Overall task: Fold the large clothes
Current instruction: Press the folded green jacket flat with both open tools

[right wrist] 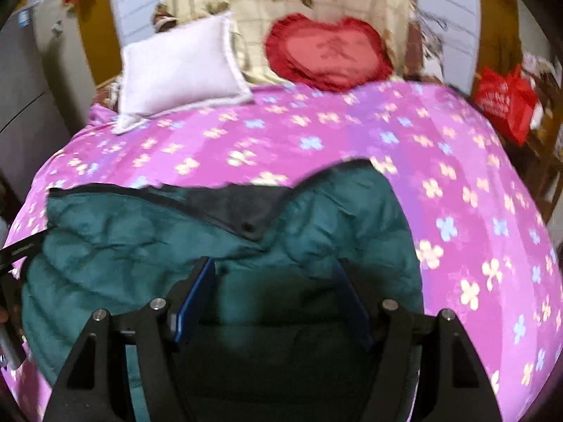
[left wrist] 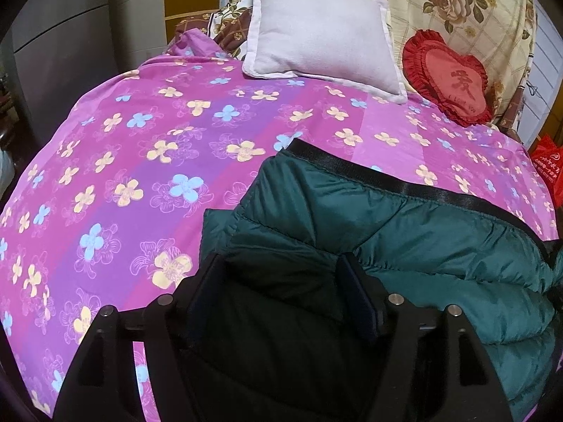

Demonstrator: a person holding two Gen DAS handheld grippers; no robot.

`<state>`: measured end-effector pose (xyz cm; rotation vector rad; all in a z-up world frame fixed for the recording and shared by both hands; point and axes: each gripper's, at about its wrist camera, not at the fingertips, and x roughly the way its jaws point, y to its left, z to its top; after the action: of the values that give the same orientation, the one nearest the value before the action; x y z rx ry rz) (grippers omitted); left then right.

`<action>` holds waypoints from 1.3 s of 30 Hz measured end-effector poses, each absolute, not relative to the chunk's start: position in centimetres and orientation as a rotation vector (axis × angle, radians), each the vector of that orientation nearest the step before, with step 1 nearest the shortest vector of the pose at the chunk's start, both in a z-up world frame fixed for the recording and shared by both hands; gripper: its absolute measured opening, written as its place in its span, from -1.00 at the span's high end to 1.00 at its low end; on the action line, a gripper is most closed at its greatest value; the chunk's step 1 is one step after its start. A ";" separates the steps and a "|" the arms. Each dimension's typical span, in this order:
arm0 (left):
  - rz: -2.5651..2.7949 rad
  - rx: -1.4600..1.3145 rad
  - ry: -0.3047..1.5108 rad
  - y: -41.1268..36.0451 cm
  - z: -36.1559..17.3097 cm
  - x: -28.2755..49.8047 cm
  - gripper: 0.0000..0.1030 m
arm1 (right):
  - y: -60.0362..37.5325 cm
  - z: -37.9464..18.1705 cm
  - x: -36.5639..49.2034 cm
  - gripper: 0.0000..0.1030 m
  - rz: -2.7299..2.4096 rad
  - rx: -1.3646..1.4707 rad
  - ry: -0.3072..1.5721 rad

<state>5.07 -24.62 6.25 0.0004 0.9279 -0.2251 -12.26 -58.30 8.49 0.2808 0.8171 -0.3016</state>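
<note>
one green puffer jacket on floral bedspread; soft, slippery, bulky. left gripper and right gripper jaws apart, pinching nothing; take the hem.

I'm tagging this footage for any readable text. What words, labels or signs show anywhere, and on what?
Red heart cushion: one large embroidered Chinese character, with small lettering below that looks like "I LOVE YOU", though it is too small to be sure.
Red bag: white printed lines, too small to read.
Black strap beside the green jacket: tiny print, too blurred to read.
</note>
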 end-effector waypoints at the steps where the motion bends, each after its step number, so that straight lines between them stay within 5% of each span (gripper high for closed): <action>1: -0.224 0.001 0.928 -24.7 6.2 5.1 -0.07 | -58.6 8.0 -12.2 -0.41 -0.305 0.301 0.817; 9: -0.210 -0.015 0.938 -24.6 5.8 5.7 -0.24 | -59.3 6.6 -10.8 -0.42 -0.321 0.328 0.859; 18: -0.261 -0.138 0.953 -22.0 6.6 4.9 -0.24 | -60.4 9.3 -16.2 -0.42 -0.301 0.437 0.741; 25: -0.288 -0.177 0.924 -19.8 7.7 2.9 -0.24 | -60.7 6.7 -15.5 -0.43 -0.346 0.397 0.833; 39: -0.361 -0.121 0.890 -18.4 9.4 -2.9 -0.24 | -57.4 10.0 -21.3 -0.54 -0.312 0.350 0.817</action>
<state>-2.94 -18.43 9.42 -0.1212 0.8899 -0.3615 -21.30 -57.45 10.01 0.3496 0.8168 -0.3123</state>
